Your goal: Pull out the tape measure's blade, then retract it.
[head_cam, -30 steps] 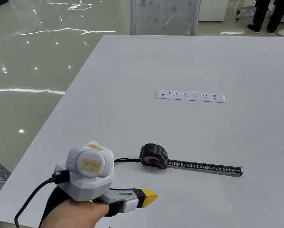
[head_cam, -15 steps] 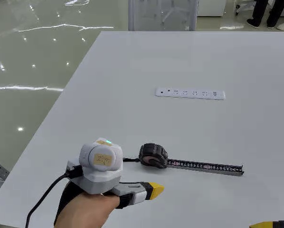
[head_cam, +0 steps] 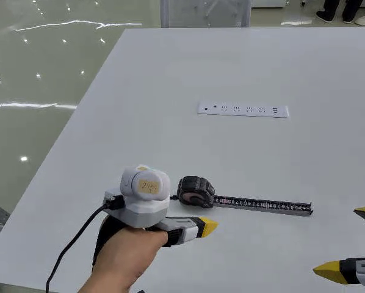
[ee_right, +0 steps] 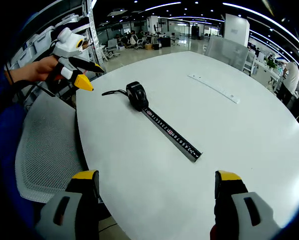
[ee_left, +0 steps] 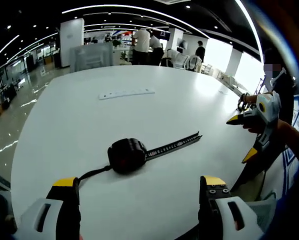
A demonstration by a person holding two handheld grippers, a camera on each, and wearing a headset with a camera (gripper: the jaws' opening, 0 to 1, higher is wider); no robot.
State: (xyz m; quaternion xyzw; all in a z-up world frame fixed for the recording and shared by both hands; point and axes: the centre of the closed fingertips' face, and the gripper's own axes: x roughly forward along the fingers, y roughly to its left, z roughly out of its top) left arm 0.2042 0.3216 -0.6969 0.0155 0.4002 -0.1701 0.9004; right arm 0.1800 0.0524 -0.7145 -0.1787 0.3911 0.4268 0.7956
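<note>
A black tape measure (head_cam: 196,191) lies on the white table (head_cam: 243,61), its blade (head_cam: 262,205) pulled out flat to the right. In the left gripper view the case (ee_left: 127,155) sits just ahead of my left gripper (ee_left: 138,182), which is open with nothing between its jaws. One of its yellow fingertips (head_cam: 207,227) hovers close in front of the case. My right gripper (head_cam: 347,243) is open at the table's near right, a little beyond the blade's end hook (ee_right: 195,155). Its own view has the blade (ee_right: 172,135) running away toward the case (ee_right: 137,95).
A white power strip (head_cam: 243,110) lies flat further back on the table. A black wrist strap (ee_left: 92,173) trails from the case toward my left gripper. The table's left edge drops to a glossy floor (head_cam: 42,73). People stand far behind the table (ee_left: 142,45).
My left gripper has risen and moved right, closer to the tape case. My right gripper has come into the head view at the lower right. The tape and blade lie as before.
</note>
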